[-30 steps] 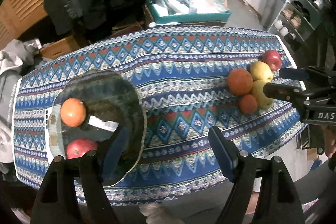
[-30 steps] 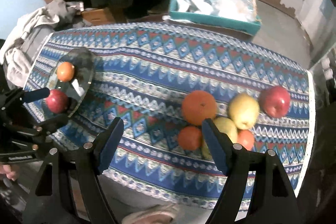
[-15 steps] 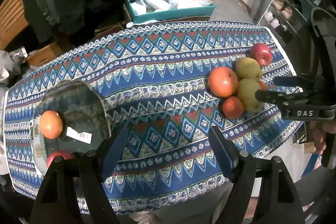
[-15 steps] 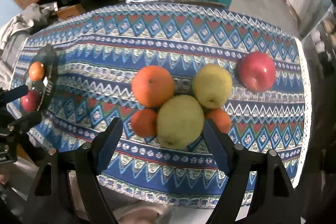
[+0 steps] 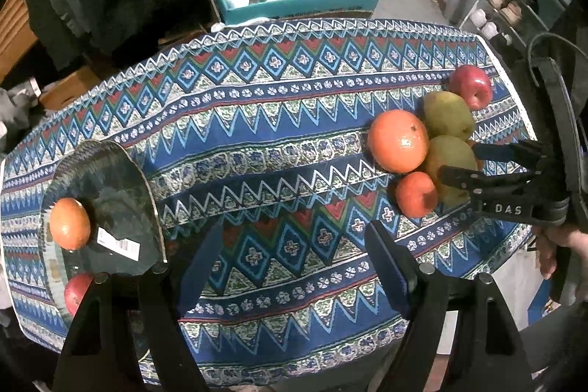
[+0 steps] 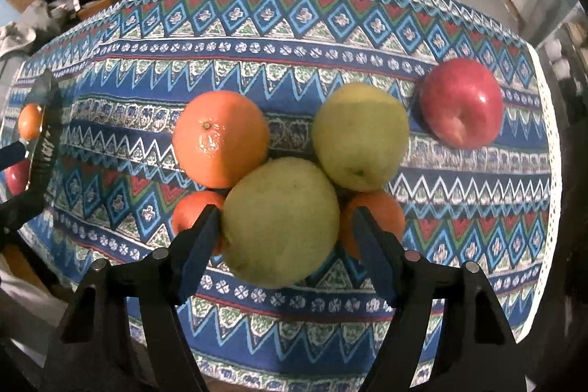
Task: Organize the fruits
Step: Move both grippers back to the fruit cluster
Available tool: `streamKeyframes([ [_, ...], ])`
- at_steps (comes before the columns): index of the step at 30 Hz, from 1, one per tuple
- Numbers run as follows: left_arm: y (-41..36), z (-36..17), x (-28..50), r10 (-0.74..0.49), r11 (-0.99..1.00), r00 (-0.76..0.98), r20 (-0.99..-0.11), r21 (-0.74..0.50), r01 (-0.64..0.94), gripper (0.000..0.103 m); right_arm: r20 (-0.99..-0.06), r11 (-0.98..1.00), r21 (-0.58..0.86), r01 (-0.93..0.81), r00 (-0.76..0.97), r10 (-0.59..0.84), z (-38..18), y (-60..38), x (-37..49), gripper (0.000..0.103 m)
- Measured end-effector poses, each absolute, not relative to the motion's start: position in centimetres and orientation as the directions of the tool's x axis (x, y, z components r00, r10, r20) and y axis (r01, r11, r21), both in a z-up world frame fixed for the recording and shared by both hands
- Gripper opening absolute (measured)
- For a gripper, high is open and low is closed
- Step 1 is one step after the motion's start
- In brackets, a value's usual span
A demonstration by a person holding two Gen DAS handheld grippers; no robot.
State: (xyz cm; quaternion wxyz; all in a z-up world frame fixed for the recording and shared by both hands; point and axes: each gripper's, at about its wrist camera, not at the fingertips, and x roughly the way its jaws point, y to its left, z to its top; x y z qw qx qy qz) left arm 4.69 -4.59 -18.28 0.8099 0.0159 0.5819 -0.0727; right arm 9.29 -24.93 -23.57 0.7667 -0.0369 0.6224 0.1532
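Right wrist view: my right gripper (image 6: 281, 226) has its jaws apart around a green pear (image 6: 280, 221) in the fruit cluster near the counter's (image 6: 330, 24) right end; I can't tell if the pads touch it yet. I judge I should close gently across its widest part, then lift straight up so the two small oranges beside it don't roll. My left gripper (image 5: 294, 259) hangs empty, jaws apart, near the plate (image 5: 110, 171) at the left end. "DAS" is printed on the right gripper; the plate's barcode sticker is unreadable.
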Motion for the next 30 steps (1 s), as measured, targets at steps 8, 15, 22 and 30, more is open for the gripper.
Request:
streamKeyframes([
  [8, -5.8, -18.7, 5.2, -0.091, 0.987, 0.306, -0.948, -0.044, 0.158, 0.081, -0.973, 0.929, 0.071, -0.363, 0.181, 0.145, -24.2, -22.7, 9.5, 0.071],
  [15, -6.5, -19.5, 5.6, -0.086, 0.985, 0.288, -0.954, -0.038, 0.168, 0.081, -0.973, 0.927, 0.073, -0.369, 0.177, 0.147, -23.6, -23.2, 9.1, 0.07],
  [22, -7.1, -19.6, 6.1, -0.085, 0.984, 0.28, -0.956, -0.036, 0.177, 0.081, -0.956, 0.921, 0.177, -0.347, 0.161, 0.244, -22.8, -25.5, 8.4, 0.069],
  [30, -8.4, -20.0, 6.7, -0.097, 0.98, 0.268, -0.959, -0.044, 0.196, 0.081, -0.954, 0.922, 0.221, -0.319, 0.127, 0.272, -21.8, -28.1, 4.9, 0.067],
])
